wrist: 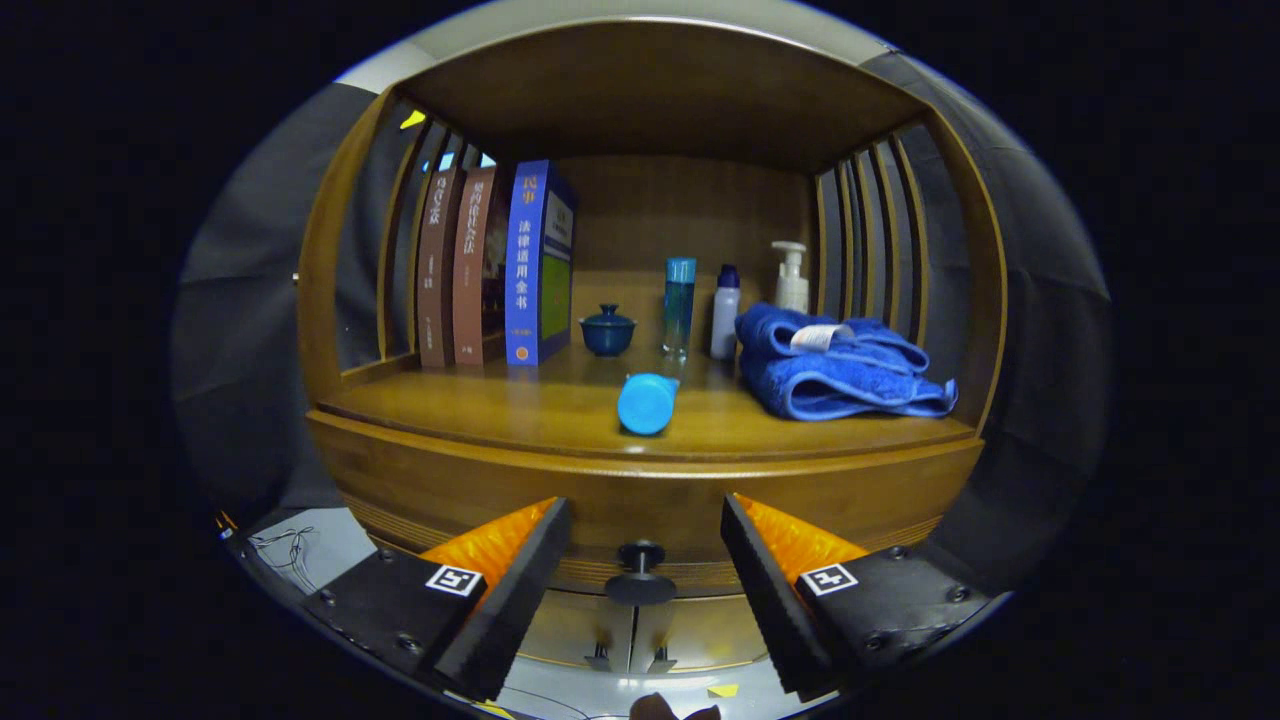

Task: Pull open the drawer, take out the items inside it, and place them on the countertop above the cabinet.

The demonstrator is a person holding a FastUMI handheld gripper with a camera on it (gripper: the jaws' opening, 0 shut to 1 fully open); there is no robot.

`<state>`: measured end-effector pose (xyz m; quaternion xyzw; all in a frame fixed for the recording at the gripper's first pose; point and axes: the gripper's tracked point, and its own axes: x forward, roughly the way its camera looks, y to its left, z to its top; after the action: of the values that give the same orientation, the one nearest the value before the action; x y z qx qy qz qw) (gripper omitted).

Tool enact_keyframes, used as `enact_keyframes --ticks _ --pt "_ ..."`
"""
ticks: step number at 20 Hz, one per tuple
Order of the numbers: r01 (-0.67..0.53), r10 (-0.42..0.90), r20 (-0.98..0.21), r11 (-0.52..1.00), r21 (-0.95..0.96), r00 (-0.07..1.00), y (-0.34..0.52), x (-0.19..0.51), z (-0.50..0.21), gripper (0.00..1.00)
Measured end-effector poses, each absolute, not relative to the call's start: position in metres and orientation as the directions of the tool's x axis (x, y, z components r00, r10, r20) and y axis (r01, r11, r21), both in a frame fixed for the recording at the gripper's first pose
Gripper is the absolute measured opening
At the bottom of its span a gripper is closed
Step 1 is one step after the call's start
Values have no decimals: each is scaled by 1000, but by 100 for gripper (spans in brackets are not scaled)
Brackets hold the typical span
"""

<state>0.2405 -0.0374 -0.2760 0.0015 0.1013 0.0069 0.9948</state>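
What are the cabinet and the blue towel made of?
The cabinet looks like varnished wood: brown grain with a glossy shine. The towel looks like soft, fluffy cloth, folded in thick layers. The gripper is open around the drawer knob.

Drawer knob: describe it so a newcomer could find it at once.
Start at the wooden cabinet with its open shelf of books and a blue folded towel. Drop below the shelf's front edge to the drawer front. The small dark round knob sits there, between the open gripper fingers; it is the only knob there.

The tongs have two wedge-shaped fingers with ridged inner faces, small square black-and-white markers, and round screws on flat plates.
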Motion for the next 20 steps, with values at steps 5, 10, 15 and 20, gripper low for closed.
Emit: enact_keyframes --ticks 5,10,15,20 --pt "-33 33 -122 999 5 992 -38 197 -188 100" --pt "-85 86 -67 996 17 994 -26 138 -109 99" --pt "-100 101 -11 994 50 995 -25 81 -34 99" --pt "-98 99 -1 991 93 995 -27 19 8 99"
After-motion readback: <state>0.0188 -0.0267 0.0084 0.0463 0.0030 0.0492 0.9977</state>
